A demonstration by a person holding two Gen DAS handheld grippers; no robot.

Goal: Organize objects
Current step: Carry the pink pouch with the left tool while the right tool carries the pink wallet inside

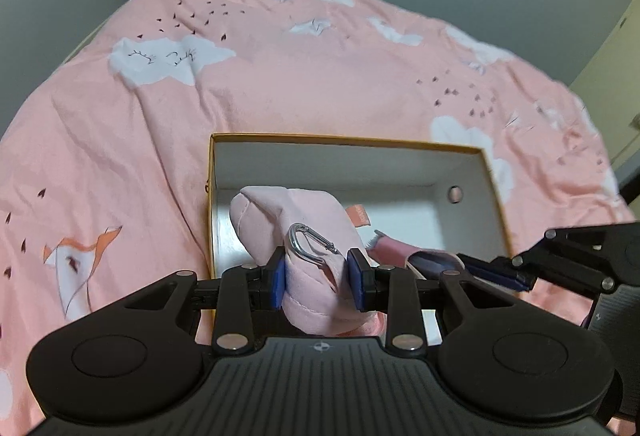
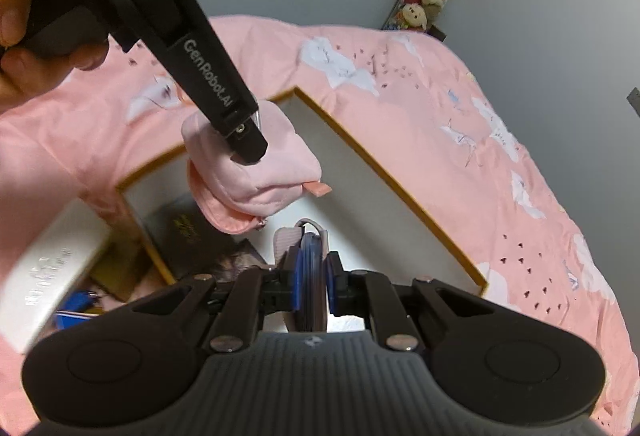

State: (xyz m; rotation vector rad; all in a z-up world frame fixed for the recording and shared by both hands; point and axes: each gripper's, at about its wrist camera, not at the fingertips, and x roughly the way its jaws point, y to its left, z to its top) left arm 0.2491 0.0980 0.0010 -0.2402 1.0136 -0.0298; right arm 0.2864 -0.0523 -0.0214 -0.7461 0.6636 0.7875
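Left wrist view: the left gripper (image 1: 319, 276) is clamped on a soft pink fabric pouch (image 1: 298, 236) at lower centre, held over the open white cardboard box (image 1: 490, 179). A premature release could drop it outside. The right gripper (image 2: 313, 282), clenched on a flat blue-and-pink case (image 2: 310, 268), could collide with it.

We see a soft matt cloth pouch (image 1: 308, 236), pale pink and stitched, with a shiny metal carabiner (image 1: 310, 242) on it. At twelve o'clock from it the box (image 1: 492, 179) looks like smooth matt white card inside with a mustard paper edge. The quilt (image 1: 280, 75) beneath is wrinkled printed cotton-like cloth. The left gripper (image 1: 320, 274) is matt black plastic with blue rubbery pads (image 1: 279, 282) and bright metal rivets
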